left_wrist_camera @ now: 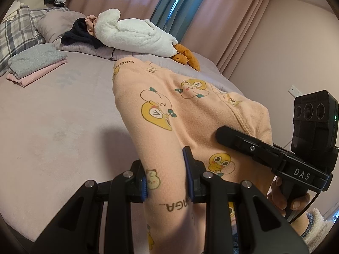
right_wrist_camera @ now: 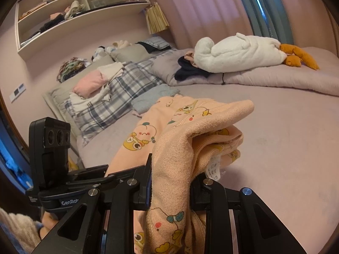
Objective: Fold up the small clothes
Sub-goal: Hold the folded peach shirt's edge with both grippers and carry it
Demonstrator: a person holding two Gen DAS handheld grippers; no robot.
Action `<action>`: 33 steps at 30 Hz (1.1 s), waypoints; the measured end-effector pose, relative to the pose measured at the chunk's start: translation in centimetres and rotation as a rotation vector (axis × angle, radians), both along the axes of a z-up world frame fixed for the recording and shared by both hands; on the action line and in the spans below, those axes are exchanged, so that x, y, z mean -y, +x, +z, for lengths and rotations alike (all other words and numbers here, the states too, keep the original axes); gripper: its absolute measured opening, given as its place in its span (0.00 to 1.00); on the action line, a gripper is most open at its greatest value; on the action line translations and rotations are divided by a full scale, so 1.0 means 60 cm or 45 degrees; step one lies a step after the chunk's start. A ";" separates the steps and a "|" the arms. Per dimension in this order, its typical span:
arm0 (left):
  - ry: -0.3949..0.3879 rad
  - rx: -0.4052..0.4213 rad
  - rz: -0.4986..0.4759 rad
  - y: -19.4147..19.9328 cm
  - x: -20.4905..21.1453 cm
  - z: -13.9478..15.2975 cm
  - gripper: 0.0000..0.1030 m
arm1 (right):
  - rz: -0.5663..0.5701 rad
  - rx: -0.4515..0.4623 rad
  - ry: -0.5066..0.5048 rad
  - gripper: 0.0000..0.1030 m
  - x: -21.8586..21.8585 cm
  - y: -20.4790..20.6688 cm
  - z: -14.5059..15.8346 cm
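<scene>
I have the left gripper [left_wrist_camera: 166,182] clamped on the peach garment [left_wrist_camera: 180,110], whose length runs away over the bed [left_wrist_camera: 53,116], the right gripper [right_wrist_camera: 171,182] pinching a bunched edge beside it, probably the waistband, both equally near, cloth lifted.

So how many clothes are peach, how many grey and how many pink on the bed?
Peach with cartoon ducks: 1, the garment held by both grippers
Grey: 1, folded top
Pink: 1, folded piece under the grey
Total: 3
</scene>
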State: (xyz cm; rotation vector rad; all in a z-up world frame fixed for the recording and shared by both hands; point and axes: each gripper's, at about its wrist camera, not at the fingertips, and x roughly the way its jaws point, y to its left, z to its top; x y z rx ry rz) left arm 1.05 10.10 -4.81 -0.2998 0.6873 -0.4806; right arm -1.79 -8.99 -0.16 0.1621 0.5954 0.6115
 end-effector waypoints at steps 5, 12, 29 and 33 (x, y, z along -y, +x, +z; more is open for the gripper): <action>-0.001 -0.007 -0.001 0.010 -0.001 -0.005 0.27 | -0.004 -0.008 -0.007 0.27 -0.002 0.004 -0.003; 0.000 -0.008 -0.001 0.023 -0.001 -0.011 0.27 | -0.012 -0.011 -0.029 0.27 -0.007 0.020 -0.006; 0.000 -0.014 -0.001 0.090 -0.010 -0.021 0.27 | -0.030 -0.021 -0.037 0.27 -0.005 0.078 -0.010; 0.005 -0.021 0.000 0.104 -0.010 -0.024 0.27 | -0.031 -0.023 -0.036 0.27 -0.005 0.081 -0.010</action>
